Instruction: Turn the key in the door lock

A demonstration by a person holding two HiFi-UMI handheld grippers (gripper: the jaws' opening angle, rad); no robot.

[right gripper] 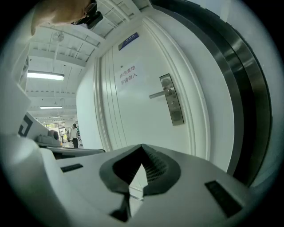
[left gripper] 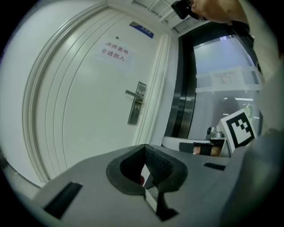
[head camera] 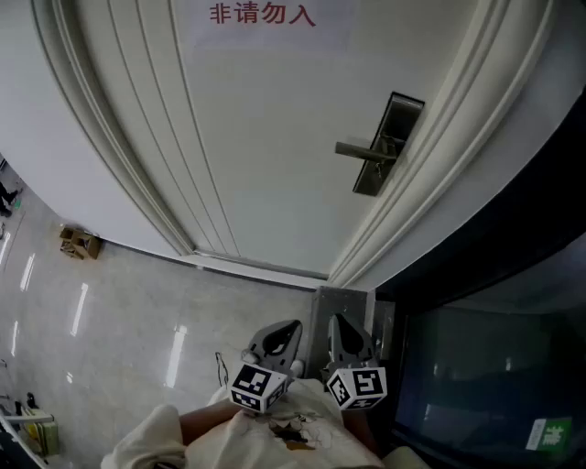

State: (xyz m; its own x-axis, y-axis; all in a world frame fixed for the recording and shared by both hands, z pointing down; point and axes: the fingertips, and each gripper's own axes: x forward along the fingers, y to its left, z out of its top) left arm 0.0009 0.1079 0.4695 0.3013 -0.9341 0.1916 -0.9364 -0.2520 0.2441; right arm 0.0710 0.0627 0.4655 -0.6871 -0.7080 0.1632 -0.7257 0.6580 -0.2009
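Head view first. You've got two hand-held grippers low in the picture, side by side: the left hand-held gripper [head camera: 279, 335] at 6 o'clock and the right hand-held gripper [head camera: 347, 332] just beside it. Each carries one marker cube, so that's two cubes: the left marker cube [head camera: 259, 387] and the right marker cube [head camera: 359, 387]. Both grippers point up-frame at one white door [head camera: 265, 119].

The door's one lock plate [head camera: 389, 145] sits at 1 o'clock from your grippers, well apart from them. One lever handle [head camera: 359, 151] sticks out of it toward 9 o'clock. One paper sign [head camera: 264, 15] with red characters is at 12 o'clock. On the floor [head camera: 137, 311] at 9 o'clock there's one small brown box [head camera: 80, 243].

Now the left gripper view. The jaws are narrow and the tips meet. A sliver of something pale and reddish shows in the slot below them, and you can't tell what it is. The lock plate [left gripper: 137, 108] stands at 12 o'clock above the tips, far off. One blue plate [left gripper: 142, 30] is over the door frame. Your right marker cube shows at 3 o'clock.

On to the right gripper view. The jaws are pressed fully together and nothing is gripped between the tips. The lock plate [right gripper: 172, 99] is at 1 o'clock with its handle reaching toward 9 o'clock, and the sign is at 11 o'clock. Two ceiling light strips [right gripper: 44, 76] glow at 9 o'clock, and a few people stand small in the distance.
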